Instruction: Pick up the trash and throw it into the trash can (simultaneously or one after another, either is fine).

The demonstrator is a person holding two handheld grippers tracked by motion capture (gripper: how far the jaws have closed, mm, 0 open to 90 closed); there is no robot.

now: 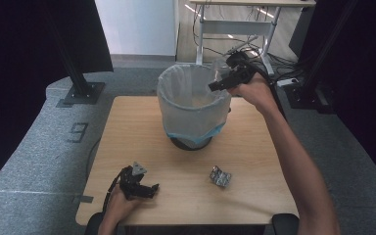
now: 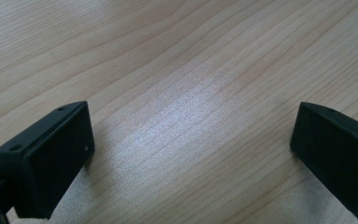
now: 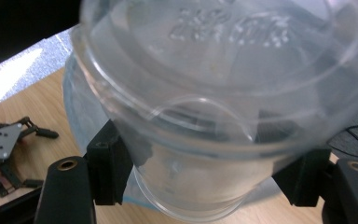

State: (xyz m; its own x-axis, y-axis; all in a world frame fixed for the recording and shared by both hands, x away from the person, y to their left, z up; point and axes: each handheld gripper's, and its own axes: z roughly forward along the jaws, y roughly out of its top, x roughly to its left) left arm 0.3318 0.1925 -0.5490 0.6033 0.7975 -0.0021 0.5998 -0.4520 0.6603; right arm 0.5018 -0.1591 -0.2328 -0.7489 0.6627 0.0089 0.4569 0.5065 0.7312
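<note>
Nearest to us, our left gripper [image 1: 152, 188] rests low on the wooden table [image 1: 254, 161] by its near edge, and in the left gripper view its two black jaws stand wide apart over bare wood grain with nothing between them. A little farther in, to the right of that gripper and well apart from it, a small crumpled silvery wrapper [image 1: 220, 176] lies flat on the table. Beyond the middle of the table stands the waste bin [image 1: 192, 105], lined with a pale translucent bag whose blue edge hangs down round the outside. Farthest from us, our right gripper [image 1: 214, 86] is held up over the bin's right rim, pointing in toward the opening. In the right gripper view its jaws are clamped from both sides on a clear plastic cup [image 3: 214, 107], the pads pressing its wall; the cup lies across them with embossed lettering on its base, and the left gripper [image 3: 9, 149] shows on the table behind.
</note>
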